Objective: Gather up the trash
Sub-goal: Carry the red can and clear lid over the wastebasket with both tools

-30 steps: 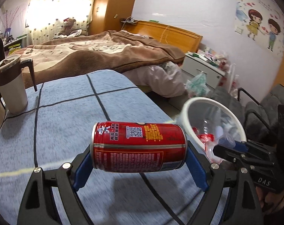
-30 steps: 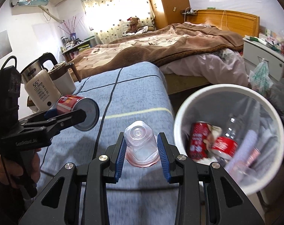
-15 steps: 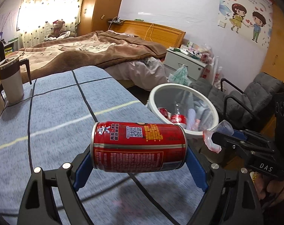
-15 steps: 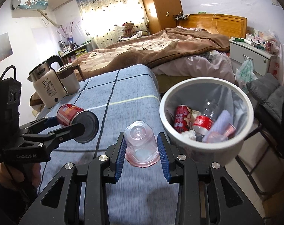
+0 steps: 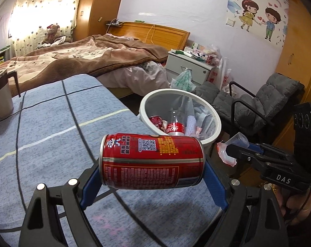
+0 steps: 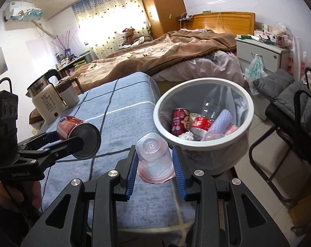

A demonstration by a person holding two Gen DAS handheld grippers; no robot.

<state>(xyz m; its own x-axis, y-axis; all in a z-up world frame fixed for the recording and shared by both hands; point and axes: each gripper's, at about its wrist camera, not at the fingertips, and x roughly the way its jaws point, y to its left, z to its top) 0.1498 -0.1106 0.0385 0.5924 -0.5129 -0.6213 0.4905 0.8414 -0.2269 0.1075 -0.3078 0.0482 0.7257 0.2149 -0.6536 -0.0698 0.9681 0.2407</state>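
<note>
Over by the kettle and mug on the blue-clothed counter, the left tool pinches a red can end to end, lying sideways above the cloth. To its right, the right tool squeezes a clear plastic cup, upturned, at the counter's edge. Just beyond stands the white bin, holding 1 red can, 1 bottle and wrappers.
</note>
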